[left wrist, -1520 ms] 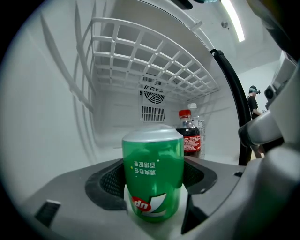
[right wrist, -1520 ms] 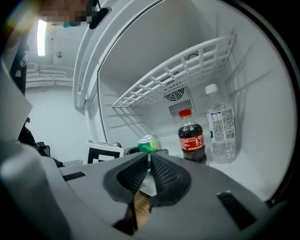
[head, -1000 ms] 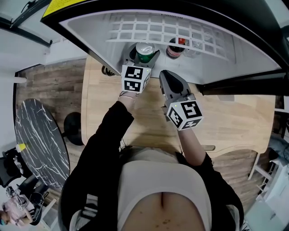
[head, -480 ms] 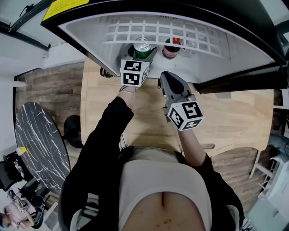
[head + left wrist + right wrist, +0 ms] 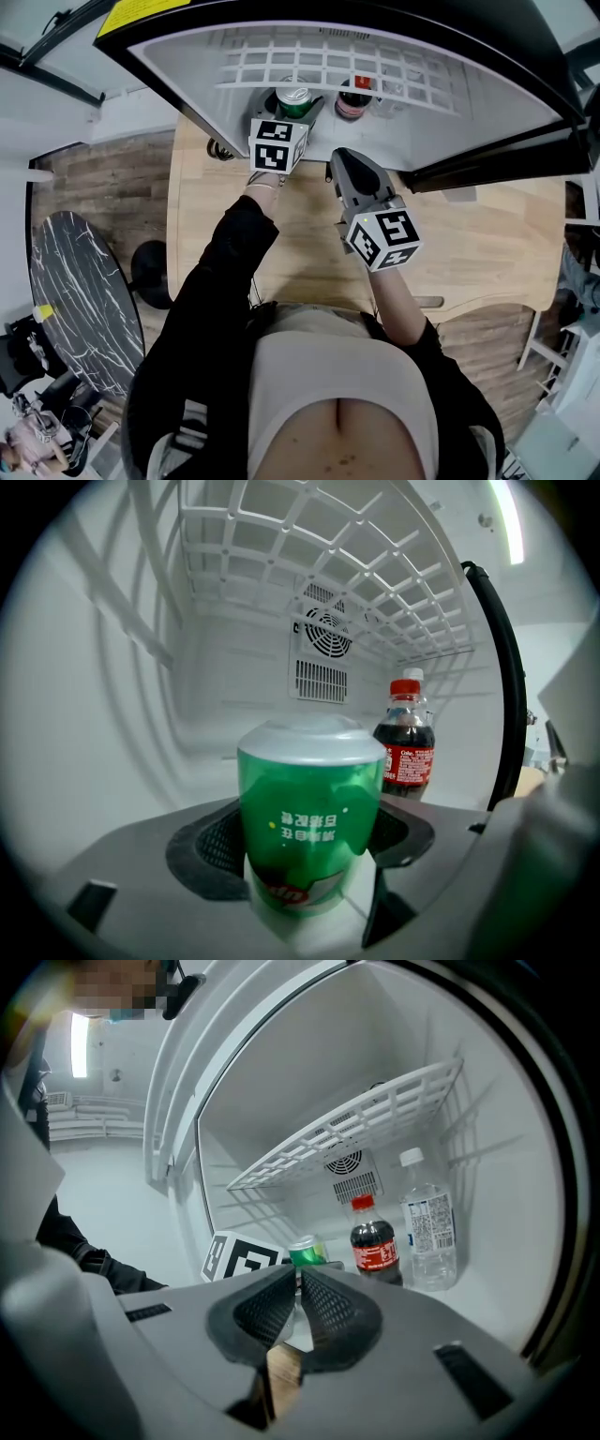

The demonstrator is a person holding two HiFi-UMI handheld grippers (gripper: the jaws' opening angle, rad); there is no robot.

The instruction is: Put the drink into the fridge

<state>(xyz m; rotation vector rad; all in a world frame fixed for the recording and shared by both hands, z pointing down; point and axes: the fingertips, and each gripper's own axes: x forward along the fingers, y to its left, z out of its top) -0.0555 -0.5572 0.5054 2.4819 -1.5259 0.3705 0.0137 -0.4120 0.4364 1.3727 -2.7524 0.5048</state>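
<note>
My left gripper (image 5: 292,111) is shut on a green soda can (image 5: 308,817), holding it upright inside the open white fridge (image 5: 225,70). The can (image 5: 293,101) shows just past the marker cube in the head view and as a small green can (image 5: 306,1251) in the right gripper view. My right gripper (image 5: 298,1312) is shut with nothing between its jaws. It hovers over the wooden table (image 5: 487,253) just outside the fridge opening, to the right of the left gripper (image 5: 246,1258).
A cola bottle (image 5: 405,747) with a red cap stands in the fridge to the can's right, and a clear water bottle (image 5: 427,1234) stands beyond it. A white wire shelf (image 5: 328,64) spans the fridge above. A fan vent (image 5: 323,653) sits on the back wall.
The left gripper has carried the green can slightly deeper into the fridge. The right gripper has stayed nearly still.
</note>
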